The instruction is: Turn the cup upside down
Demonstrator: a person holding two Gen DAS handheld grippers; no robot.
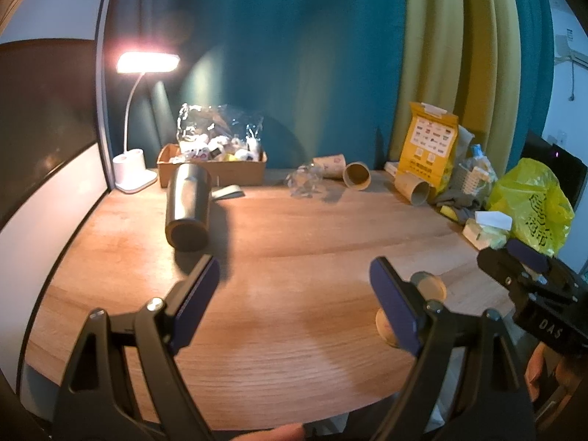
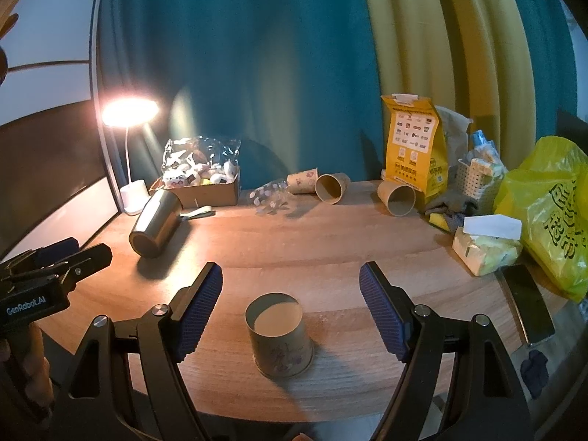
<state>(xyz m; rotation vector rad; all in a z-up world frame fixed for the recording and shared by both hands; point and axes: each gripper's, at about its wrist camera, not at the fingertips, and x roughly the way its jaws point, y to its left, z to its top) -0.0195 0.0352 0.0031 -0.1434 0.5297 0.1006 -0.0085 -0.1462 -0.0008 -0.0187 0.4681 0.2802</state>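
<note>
Right tool (image 2: 290,308) stands wide open and empty around the paper cup (image 2: 279,336), which rests inverted, base upward, on the bench (image 2: 330,242); left tool (image 1: 294,305) likewise open; flip appears complete.

Counted around the wooden table (image 2: 330,250): four paper cups (image 2: 280,334) in all, three lying toppled at the back; one steel tumbler (image 2: 156,222); one lamp (image 2: 129,110); one cardboard box (image 2: 205,191); two yellow bags (image 2: 413,147).
</note>
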